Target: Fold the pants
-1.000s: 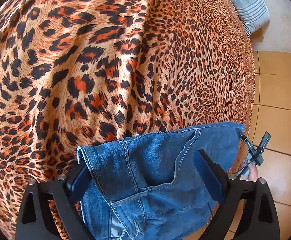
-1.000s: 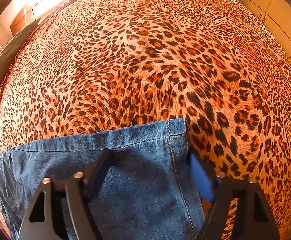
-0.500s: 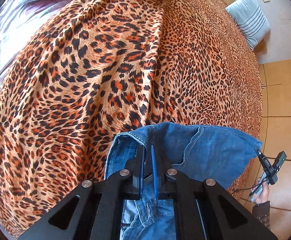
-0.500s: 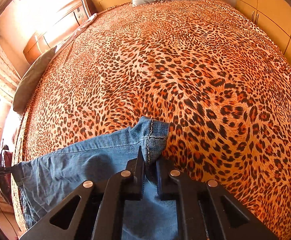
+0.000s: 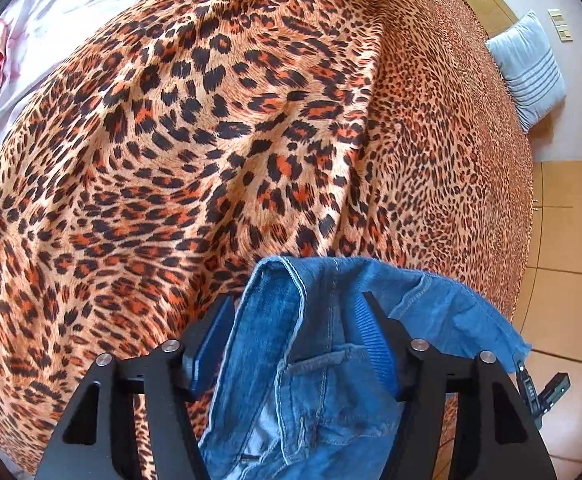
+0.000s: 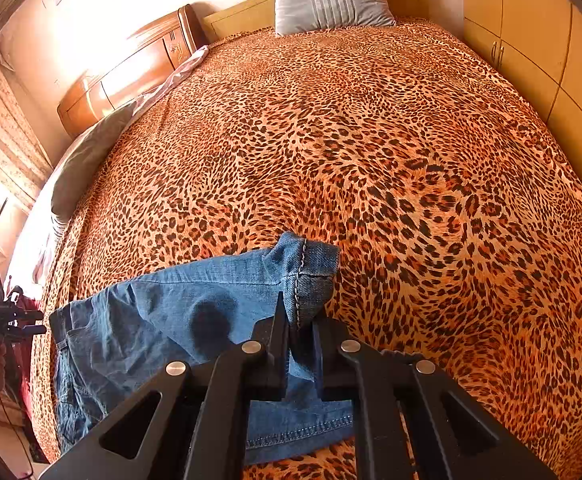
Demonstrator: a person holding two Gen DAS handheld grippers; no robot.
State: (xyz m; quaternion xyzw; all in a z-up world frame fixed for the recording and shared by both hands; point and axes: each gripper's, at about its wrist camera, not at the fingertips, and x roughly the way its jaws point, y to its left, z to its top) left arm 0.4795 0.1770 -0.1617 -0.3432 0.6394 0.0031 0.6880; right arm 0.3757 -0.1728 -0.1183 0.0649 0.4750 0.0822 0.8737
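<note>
Pants [image 6: 163,320]: blue denim, likely heavy, limp, non-slip, lying at bedspread [image 6: 371,140] 6 o'clock edge; grip thick seams, i.e. waistband and hem; right gripper [image 6: 299,320] clenched on hem cuff, left gripper [image 5: 297,336] jaws released, straddling waistband w/ pocket at 6 o'clock.
</note>
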